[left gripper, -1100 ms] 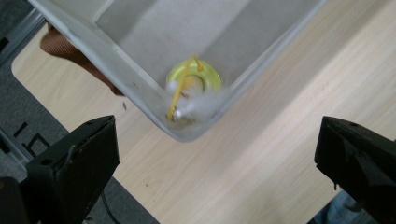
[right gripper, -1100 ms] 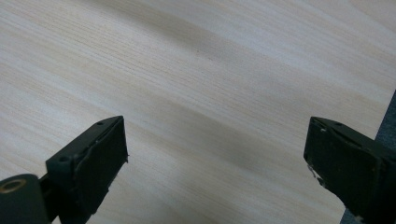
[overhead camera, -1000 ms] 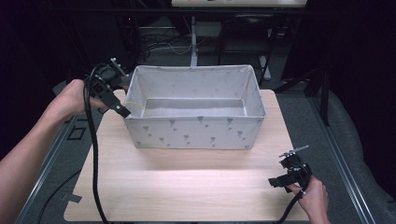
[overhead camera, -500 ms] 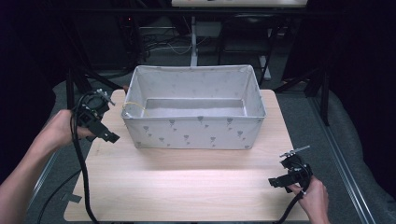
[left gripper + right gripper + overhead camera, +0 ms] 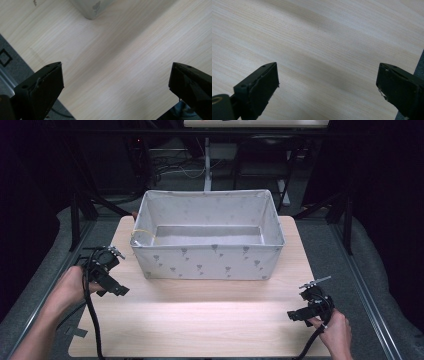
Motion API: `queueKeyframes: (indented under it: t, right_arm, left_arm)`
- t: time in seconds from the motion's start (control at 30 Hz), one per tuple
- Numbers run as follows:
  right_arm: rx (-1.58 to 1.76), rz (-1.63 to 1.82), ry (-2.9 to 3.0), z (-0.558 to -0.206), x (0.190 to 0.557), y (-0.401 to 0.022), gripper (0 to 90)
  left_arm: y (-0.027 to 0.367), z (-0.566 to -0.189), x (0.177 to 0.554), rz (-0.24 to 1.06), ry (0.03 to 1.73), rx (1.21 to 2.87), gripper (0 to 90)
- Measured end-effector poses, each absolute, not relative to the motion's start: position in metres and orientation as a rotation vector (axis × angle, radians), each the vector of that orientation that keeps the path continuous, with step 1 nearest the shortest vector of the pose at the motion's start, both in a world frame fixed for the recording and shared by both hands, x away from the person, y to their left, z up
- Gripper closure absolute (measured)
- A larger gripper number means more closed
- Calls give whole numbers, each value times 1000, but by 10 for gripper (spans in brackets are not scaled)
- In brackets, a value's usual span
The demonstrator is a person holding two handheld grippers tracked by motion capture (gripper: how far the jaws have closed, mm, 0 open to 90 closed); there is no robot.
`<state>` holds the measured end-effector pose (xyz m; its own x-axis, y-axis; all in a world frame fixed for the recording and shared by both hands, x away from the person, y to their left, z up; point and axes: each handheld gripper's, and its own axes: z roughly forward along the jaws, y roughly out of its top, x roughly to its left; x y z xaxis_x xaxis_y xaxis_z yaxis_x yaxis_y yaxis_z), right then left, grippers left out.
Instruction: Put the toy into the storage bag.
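Pale wood grain runs under both grippers, the table [image 5: 200,320] bare beneath them. Nearest the person, the right gripper [image 5: 300,314] sits low at the table's near right corner, held in the right hand [image 5: 334,334]; in the right gripper view its jaws stand wide apart with only tabletop between them, gripping nothing. It lies well apart from the fabric box [image 5: 207,264], which stands farther back at the middle of the table.

A little farther in, the left gripper [image 5: 116,289] hangs over the table's left edge in the left hand [image 5: 70,287], near the box's front left corner but not touching it. Its jaws are likewise spread wide and hold nothing; in the left gripper view [image 5: 116,82] the rounded corner of the box [image 5: 91,7] shows at the top, cut off by the frame.

The box is grey cloth with a small printed pattern, open at the top. Something thin and yellowish [image 5: 142,234] lies along its inner left wall, possibly a strand or cord; it is too fine to make out. The near wall hides part of the box's floor.
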<state>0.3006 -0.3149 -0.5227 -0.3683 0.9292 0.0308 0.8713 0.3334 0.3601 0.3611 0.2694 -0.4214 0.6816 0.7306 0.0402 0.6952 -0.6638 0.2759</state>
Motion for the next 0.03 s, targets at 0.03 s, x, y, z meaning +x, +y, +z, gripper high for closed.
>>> queueKeyframes:
  t: [0.03]
  right_arm:
    - [1648, 475, 2416, -523, 301, -315, 40]
  left_arm:
    - [269, -424, 360, 224, 1147, 2659, 0]
